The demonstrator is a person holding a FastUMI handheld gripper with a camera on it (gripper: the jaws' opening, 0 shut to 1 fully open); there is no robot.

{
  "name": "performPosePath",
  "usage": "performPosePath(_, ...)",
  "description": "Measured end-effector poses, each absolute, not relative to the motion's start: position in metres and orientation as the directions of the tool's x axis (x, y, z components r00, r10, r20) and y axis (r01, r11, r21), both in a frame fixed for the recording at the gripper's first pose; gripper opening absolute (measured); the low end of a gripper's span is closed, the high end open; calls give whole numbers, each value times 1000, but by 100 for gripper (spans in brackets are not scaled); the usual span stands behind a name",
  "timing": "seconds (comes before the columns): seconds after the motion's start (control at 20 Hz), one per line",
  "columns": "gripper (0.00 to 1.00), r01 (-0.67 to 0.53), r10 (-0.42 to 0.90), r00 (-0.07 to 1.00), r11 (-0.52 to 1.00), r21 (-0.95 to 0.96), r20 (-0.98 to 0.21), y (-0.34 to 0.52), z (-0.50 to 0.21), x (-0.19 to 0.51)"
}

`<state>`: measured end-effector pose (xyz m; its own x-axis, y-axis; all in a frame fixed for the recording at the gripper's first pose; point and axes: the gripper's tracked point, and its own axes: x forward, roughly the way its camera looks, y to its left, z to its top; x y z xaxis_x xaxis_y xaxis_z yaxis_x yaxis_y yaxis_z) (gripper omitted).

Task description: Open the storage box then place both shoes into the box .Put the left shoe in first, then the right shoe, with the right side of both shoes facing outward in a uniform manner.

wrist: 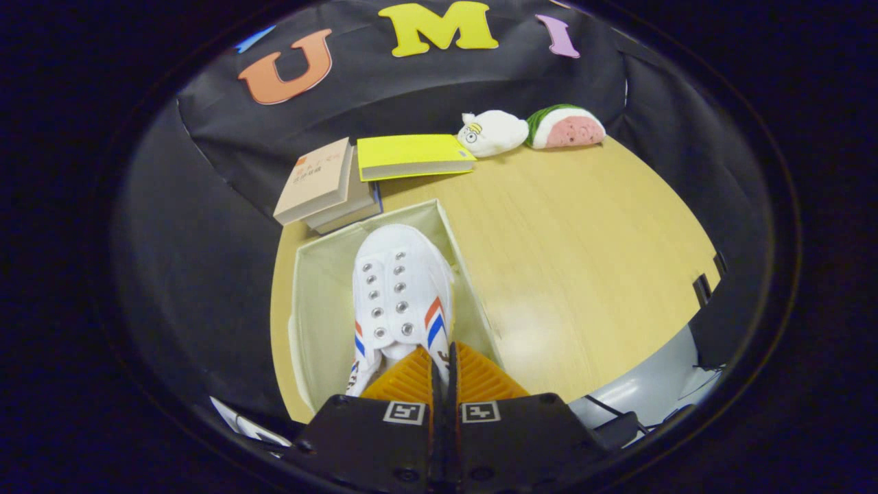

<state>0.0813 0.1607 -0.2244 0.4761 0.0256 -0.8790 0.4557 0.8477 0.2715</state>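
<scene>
Shoe (401,291), white canvas with red and blue stripes, hangs toe-forward over the open storage box (312,309) as I hold it by the heel end from my remote station. My claw (444,374) is closed, its two orange ribbed fingers (405,381) nearly together and pinching what looks like the shoe's heel collar between them; I judge both pads press on the fabric, though the contact itself is hidden under the fingers. Gripping at the heel lets the shoe point away from me, so I can lower it lengthwise into the box, whose long walls run the same way.

Inside, the box shows pale lining to the left of the shoe, and I see no other shoe in it, so I take this to be the first one going in, the left shoe by the task's order. Whether its sole already touches the box floor I cannot tell.

Counted on the wooden table (583,240): one box, lid off, one shoe, three books beyond the box, a tan book (315,180) stacked on another with a yellow book (410,156) beside them, and two soft toys near the far wall, a white plush (492,134) touching a watermelon-slice plush (566,128). They lie well apart from the box, out of my working path.
</scene>
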Motion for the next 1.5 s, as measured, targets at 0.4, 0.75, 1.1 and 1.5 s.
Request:
performPosePath(0.4, 22, 491, 6, 469, 830, 267, -883, 173, -249, 87)
performPosePath(0.75, 79, 380, -53, 630, 891, 248, -775, 154, -199, 101)
performPosePath(1.1, 84, 296, -131, 771, 940, 169, -624, 121, -137, 90)
performPosePath(1.5, 99, 293, -241, 896, 952, 87, -373, 71, -59, 55)
